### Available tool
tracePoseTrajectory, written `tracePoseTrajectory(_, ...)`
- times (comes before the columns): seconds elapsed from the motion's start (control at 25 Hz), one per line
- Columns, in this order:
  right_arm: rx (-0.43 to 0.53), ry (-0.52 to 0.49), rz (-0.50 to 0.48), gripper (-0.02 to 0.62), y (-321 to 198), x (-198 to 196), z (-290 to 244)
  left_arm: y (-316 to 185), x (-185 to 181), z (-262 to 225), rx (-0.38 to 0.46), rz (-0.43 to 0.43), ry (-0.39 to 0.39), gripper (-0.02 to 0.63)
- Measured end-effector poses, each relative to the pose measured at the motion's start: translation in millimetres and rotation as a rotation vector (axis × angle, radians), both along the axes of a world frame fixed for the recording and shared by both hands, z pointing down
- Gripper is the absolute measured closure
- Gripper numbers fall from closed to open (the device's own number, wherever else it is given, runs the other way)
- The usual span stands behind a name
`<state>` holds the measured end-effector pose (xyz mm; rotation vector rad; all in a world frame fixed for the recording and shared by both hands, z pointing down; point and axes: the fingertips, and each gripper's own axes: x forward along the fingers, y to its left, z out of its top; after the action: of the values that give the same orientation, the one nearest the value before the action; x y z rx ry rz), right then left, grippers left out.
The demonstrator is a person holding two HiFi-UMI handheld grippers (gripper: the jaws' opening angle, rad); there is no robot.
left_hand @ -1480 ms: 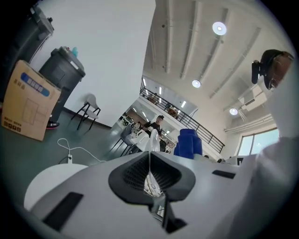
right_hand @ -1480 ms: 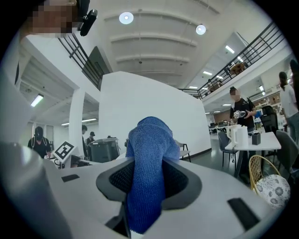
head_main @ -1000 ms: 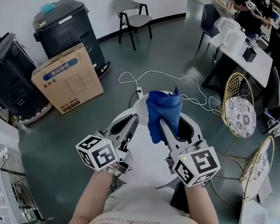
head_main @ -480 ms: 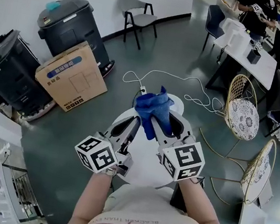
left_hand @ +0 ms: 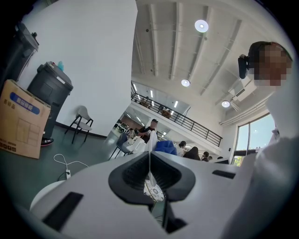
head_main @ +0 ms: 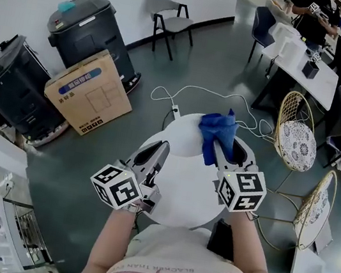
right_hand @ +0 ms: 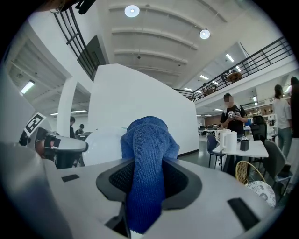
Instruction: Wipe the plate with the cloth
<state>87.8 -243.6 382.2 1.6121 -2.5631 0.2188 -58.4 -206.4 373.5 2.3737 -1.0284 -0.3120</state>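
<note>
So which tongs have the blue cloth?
The right tongs: the blue cloth is squeezed between them. The left tongs pinch the edge of the white plate instead.

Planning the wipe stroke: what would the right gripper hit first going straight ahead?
Probably nothing near: the right gripper, holding the cloth, points past the plate on its left; depth unclear.

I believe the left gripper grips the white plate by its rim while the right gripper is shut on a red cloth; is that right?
No: the cloth is blue, not red, as the right gripper view shows. Otherwise yes: the left gripper grips the white plate by its rim and the right gripper is shut on the cloth.
</note>
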Motion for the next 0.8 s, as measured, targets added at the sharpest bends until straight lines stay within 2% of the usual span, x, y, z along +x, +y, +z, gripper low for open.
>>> tracePoseTrajectory(0.2,-0.036,-0.01,0.071,0.448,2.3,29.9,8.2,-0.4,1.0,1.0,0.022,0.001,-0.046,0.591)
tracePoseTrajectory(0.36,0.0,-0.042,0.03,0.448,10.4,29.4,-8.5,-2.7,3.6,5.2,0.102,0.007,-0.152,0.591)
tracePoseTrajectory(0.6,0.027,-0.057,-0.079,0.448,18.4,17.9,-31.3,-3.7,9.9,2.6,0.362,-0.012,-0.419,0.591)
tracePoseTrajectory(0.72,0.039,-0.038,-0.119,0.448,20.5,16.2,-42.4,0.0,10.4,-8.4,0.498,-0.014,-0.487,0.591)
tracePoseTrajectory(0.8,0.05,-0.03,-0.141,0.448,20.6,15.4,-50.2,3.0,10.2,-21.1,0.588,-0.024,-0.489,0.591)
